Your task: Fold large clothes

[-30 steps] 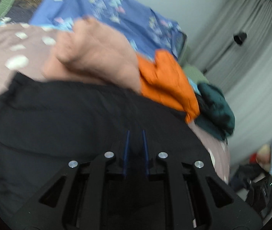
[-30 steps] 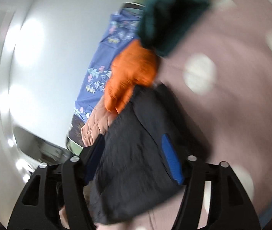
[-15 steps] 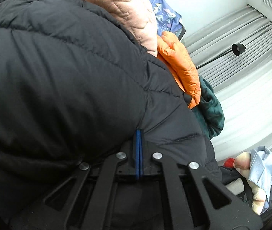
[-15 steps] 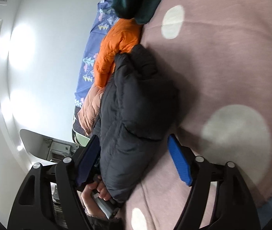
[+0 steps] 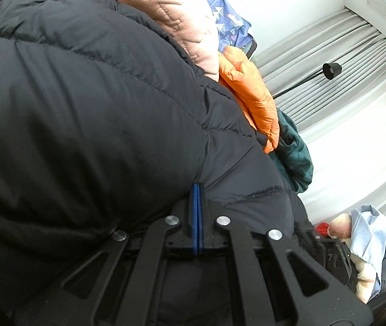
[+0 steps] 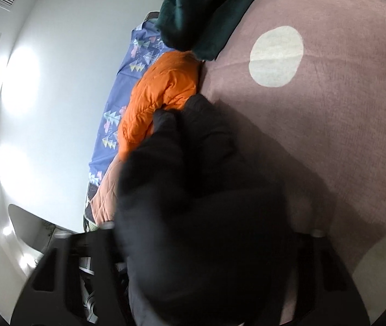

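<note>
The black jacket lies heaped on the dotted bedspread, butting against an orange jacket and a pink one. The left claw is pressed together at a quilted seam of the black jacket, seemingly pinching it. The right claw is buried under black fabric; I cannot tell its state.
</note>
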`<action>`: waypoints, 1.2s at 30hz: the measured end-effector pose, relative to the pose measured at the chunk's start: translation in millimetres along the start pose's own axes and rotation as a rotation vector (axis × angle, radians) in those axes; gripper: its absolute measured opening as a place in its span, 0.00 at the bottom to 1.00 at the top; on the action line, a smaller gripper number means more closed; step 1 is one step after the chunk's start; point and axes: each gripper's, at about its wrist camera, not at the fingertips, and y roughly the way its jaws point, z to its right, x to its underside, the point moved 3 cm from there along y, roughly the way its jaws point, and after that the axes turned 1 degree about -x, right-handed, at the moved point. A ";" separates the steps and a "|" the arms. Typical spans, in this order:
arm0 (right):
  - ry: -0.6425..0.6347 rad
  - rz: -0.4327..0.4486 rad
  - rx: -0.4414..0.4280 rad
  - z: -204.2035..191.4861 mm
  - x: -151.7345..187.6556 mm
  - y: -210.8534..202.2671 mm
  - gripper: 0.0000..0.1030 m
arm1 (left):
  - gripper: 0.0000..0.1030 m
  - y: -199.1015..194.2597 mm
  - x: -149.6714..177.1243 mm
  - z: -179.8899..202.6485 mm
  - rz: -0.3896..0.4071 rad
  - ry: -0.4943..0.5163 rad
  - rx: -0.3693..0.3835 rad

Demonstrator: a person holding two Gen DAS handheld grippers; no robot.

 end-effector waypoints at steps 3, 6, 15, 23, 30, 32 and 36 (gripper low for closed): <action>-0.037 0.006 0.010 -3.6 0.8 -2.9 0.37 | 0.03 -1.6 0.6 2.3 0.008 0.022 -0.013; -0.080 0.015 0.015 -11.3 0.1 -6.2 0.36 | 0.03 -4.3 1.1 10.0 0.016 0.052 -0.048; -0.264 0.052 0.006 -50.1 5.3 -17.5 0.22 | 0.44 -44.7 10.8 47.7 0.071 0.174 -0.059; -0.530 0.121 -0.037 -119.1 35.5 -35.2 0.18 | 0.48 -104.2 7.5 46.5 0.147 0.191 -0.068; -0.871 0.145 0.002 -180.8 83.3 -35.9 0.18 | 0.52 -200.2 -4.1 -25.8 0.284 0.096 -0.195; -0.971 0.137 0.015 -196.0 102.1 -32.0 0.18 | 0.52 -225.1 -5.8 -62.8 0.314 0.021 -0.232; -1.155 0.094 -0.007 -225.2 147.6 -19.3 0.18 | 0.52 -237.4 0.7 -116.0 0.268 -0.101 -0.192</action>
